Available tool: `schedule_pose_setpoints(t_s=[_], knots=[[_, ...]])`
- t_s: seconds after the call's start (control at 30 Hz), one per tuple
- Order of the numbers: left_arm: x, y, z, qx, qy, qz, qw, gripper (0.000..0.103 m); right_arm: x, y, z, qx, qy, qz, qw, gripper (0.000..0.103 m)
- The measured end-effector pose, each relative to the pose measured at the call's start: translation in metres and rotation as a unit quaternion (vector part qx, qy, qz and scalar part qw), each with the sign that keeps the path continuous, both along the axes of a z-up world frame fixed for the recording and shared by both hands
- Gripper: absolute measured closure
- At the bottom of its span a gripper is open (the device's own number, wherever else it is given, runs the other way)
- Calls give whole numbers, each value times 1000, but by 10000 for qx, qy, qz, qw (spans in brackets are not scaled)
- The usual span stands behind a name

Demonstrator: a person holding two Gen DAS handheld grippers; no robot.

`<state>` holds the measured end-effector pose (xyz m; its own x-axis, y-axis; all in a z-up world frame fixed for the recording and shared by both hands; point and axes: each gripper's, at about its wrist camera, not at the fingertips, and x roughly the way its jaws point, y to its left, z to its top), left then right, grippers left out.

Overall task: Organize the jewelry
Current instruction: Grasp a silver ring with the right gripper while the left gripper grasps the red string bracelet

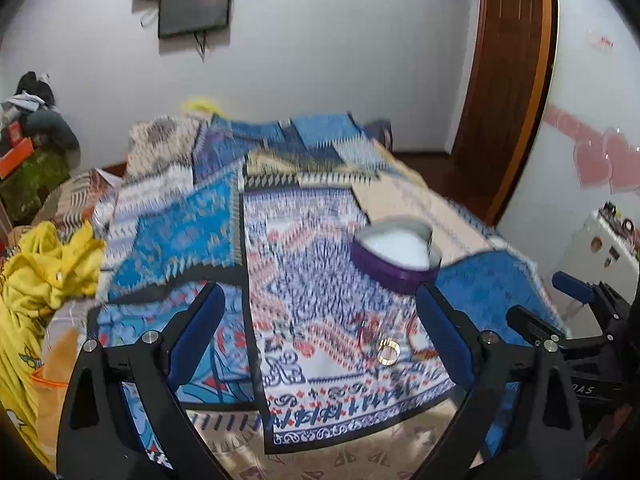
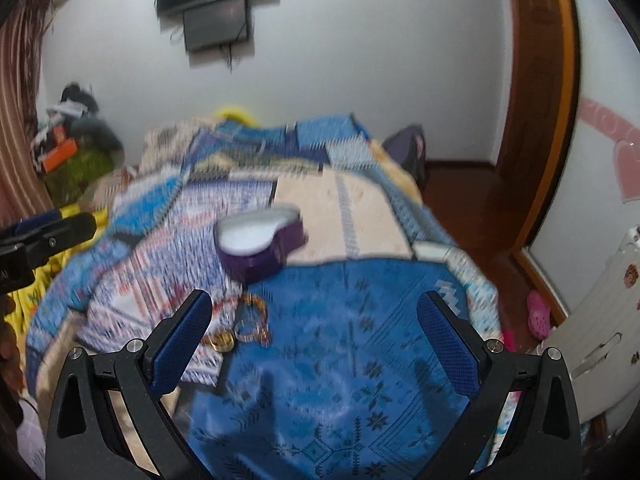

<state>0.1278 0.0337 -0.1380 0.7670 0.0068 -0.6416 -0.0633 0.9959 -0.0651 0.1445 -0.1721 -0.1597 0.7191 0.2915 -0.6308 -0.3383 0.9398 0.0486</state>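
The left gripper (image 1: 320, 328) is wide open and holds nothing. It hangs over a patterned cloth (image 1: 320, 280) on the bed. The right gripper (image 2: 316, 328) is wide open too, with nothing in it, over a blue cloth (image 2: 340, 340). A small pile of jewelry (image 1: 386, 340) lies on the cloth, near the grippers. A gold ring (image 1: 389, 351) is in the pile. A little farther away sits a purple heart-shaped box (image 1: 396, 256), open, white inside. The picture is blurry.

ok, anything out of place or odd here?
Jewelry pieces lie loose on the patterned bedspread, near the open purple heart-shaped box, not in it. Both views are motion-blurred. Nothing looks spilled or damaged.
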Motion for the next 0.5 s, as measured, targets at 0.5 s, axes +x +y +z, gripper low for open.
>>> schedule_pose_setpoints(t_s=[0.5], knots=[[33,-18,-49,47,1176,-865,9893,28,10,14,-27,-450,198,534,9974,20]])
